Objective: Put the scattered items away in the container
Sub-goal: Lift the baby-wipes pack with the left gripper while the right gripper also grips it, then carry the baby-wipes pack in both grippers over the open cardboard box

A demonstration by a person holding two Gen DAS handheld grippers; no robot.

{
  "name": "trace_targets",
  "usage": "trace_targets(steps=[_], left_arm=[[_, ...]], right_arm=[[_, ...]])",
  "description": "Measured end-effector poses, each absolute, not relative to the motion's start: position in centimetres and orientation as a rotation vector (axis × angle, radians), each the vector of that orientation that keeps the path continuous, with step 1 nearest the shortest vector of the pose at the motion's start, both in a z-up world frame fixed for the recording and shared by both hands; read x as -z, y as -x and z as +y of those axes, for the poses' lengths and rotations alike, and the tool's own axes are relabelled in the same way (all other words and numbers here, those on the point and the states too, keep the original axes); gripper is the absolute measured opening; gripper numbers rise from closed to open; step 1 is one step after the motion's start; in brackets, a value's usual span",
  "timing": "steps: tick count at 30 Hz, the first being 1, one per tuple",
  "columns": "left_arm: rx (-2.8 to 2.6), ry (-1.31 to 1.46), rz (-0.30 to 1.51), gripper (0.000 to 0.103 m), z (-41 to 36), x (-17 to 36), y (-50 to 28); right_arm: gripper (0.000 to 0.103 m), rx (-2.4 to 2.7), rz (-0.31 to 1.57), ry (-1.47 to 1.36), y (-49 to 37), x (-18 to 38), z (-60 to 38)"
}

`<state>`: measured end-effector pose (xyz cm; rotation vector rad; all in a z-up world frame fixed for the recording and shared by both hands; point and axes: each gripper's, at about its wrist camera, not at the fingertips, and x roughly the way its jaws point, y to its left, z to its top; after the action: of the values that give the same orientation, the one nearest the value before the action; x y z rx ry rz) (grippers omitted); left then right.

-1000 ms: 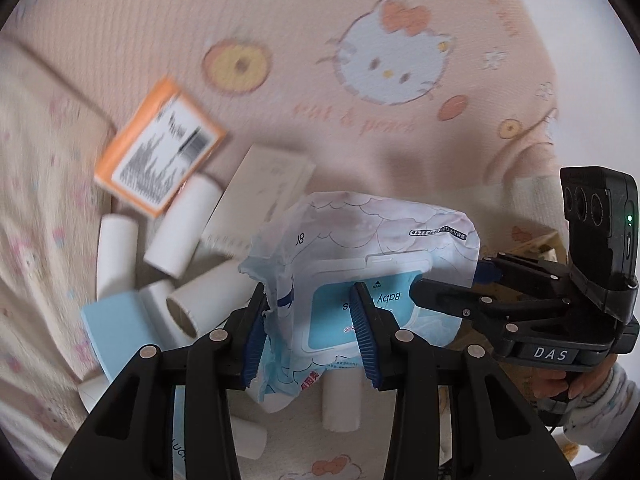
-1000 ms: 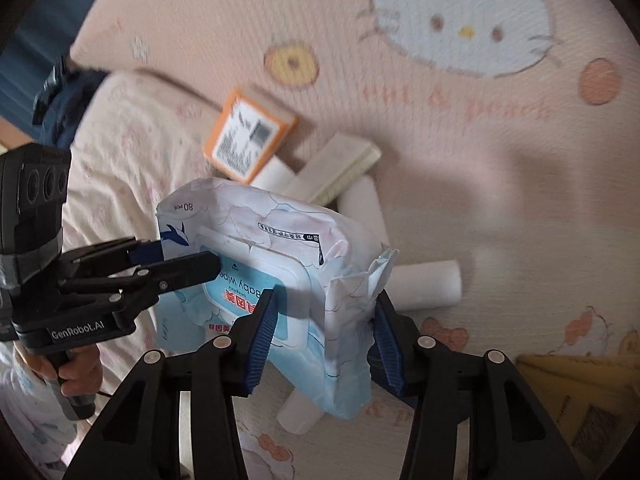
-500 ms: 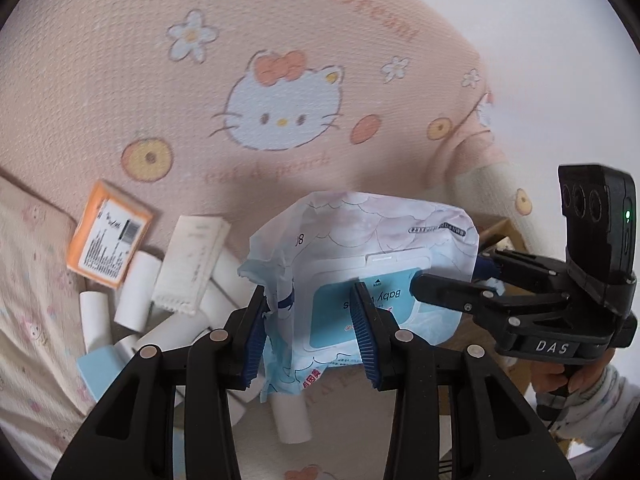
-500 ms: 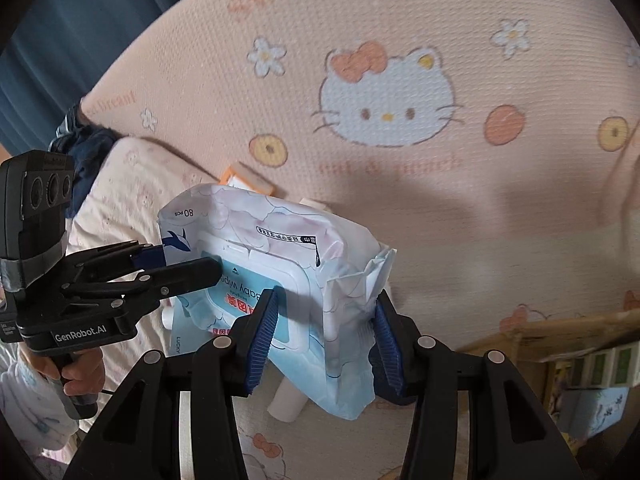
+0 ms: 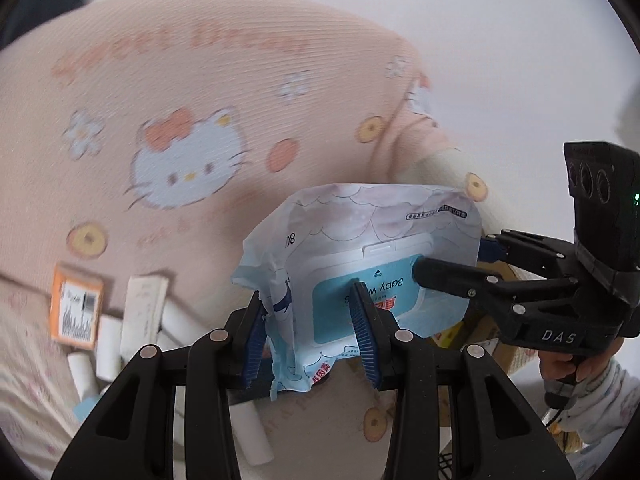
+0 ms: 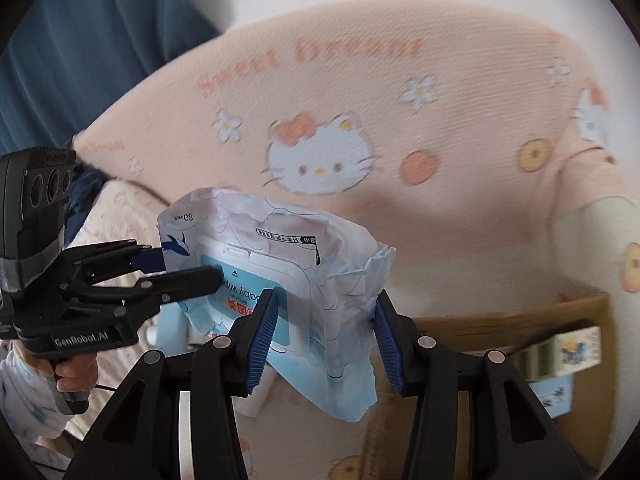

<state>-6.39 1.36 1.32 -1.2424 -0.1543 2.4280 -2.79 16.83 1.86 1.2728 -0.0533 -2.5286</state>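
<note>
A pale blue pack of baby wipes hangs in the air between both grippers, above the pink cartoon-cat bedspread. My left gripper is shut on the pack's left end. My right gripper is shut on the pack's right end. Each gripper shows in the other's view: the right one and the left one. The cardboard box lies at the lower right in the right wrist view, holding small packets. In the left wrist view it is mostly hidden behind the right gripper.
On the bed at the lower left an orange box, a white flat box and several white paper rolls lie in a heap. A white wall rises behind the bed. A blue curtain hangs at the far left.
Both grippers have lifted the wipes pack higher and carried it to the right. The heap of items has slid to the lower left and the cardboard box has come closer.
</note>
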Motion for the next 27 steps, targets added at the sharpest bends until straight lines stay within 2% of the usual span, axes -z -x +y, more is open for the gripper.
trace_targets(steps=[10,27], left_arm=[[-2.309,1.308,0.051,0.044,8.5,-0.2,7.0],[-2.158,1.321,0.174,0.044,16.5,0.8,6.3]], right_arm=[[0.046,2.582,-0.129,-1.373,1.4,-2.0,22.3],[0.047,2.6,-0.227,-1.527,-2.0,-0.4,29.3]])
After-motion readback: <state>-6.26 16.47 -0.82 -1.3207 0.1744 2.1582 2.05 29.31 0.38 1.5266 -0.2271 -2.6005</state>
